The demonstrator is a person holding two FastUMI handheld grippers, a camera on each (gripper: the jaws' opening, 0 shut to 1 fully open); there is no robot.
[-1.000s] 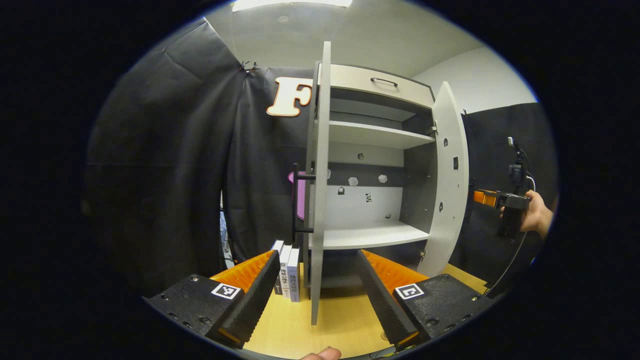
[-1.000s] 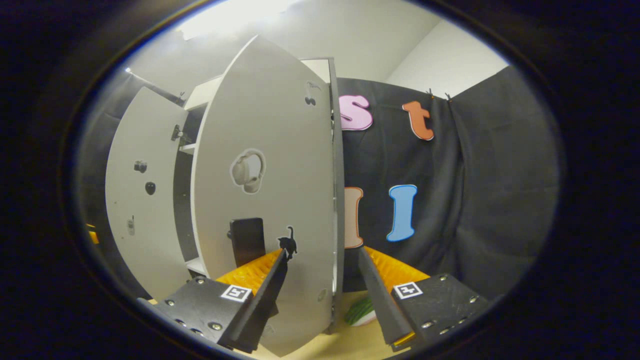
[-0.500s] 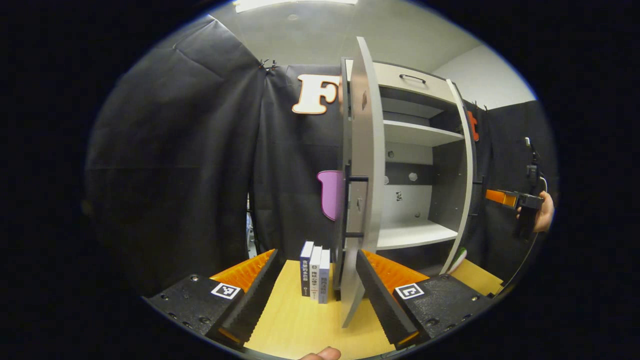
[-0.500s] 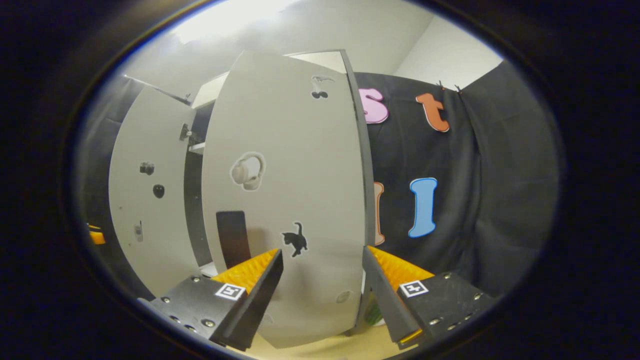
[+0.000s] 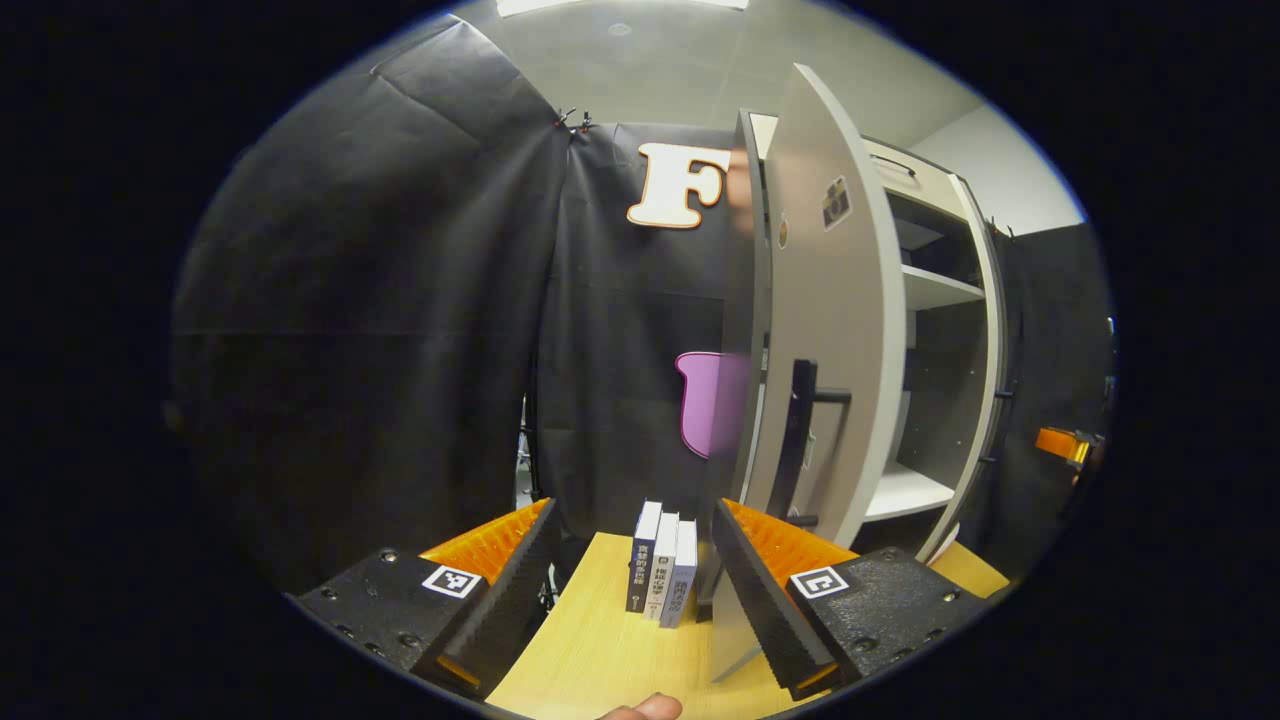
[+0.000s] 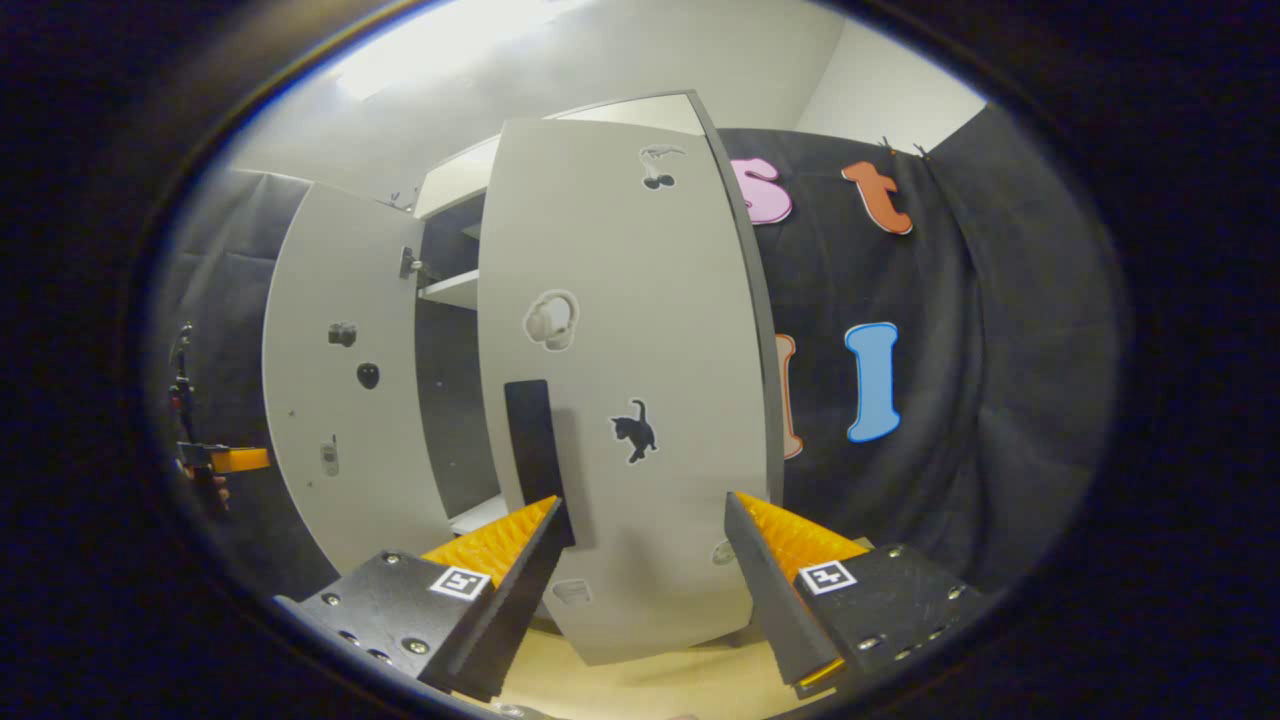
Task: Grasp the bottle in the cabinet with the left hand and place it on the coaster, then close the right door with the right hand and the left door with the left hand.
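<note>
Grey cabinet (image 5: 930, 290) on a wooden table (image 5: 600, 650), both doors ajar. Left gripper (image 5: 630, 585), jaws spread and empty, faces the left door (image 5: 835, 330) and three upright books (image 5: 662, 575) beside it. Right gripper (image 6: 645, 570), jaws spread and empty, faces the right door (image 6: 625, 400), near its dark handle (image 6: 532, 450). Bottle and coaster: location cannot be told.

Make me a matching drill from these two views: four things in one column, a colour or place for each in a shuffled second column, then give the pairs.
Things
1. books
2. door handle
3. cat sticker
4. left gripper

Descriptions
A. black bar near the right door's free edge
B. standing upright on the wooden tabletop beside the cabinet
C. black figure on the right door's outer face, right of the handle
D. open, orange-backed fingers apart, nothing between them

Pairs: 1-B, 2-A, 3-C, 4-D
</note>
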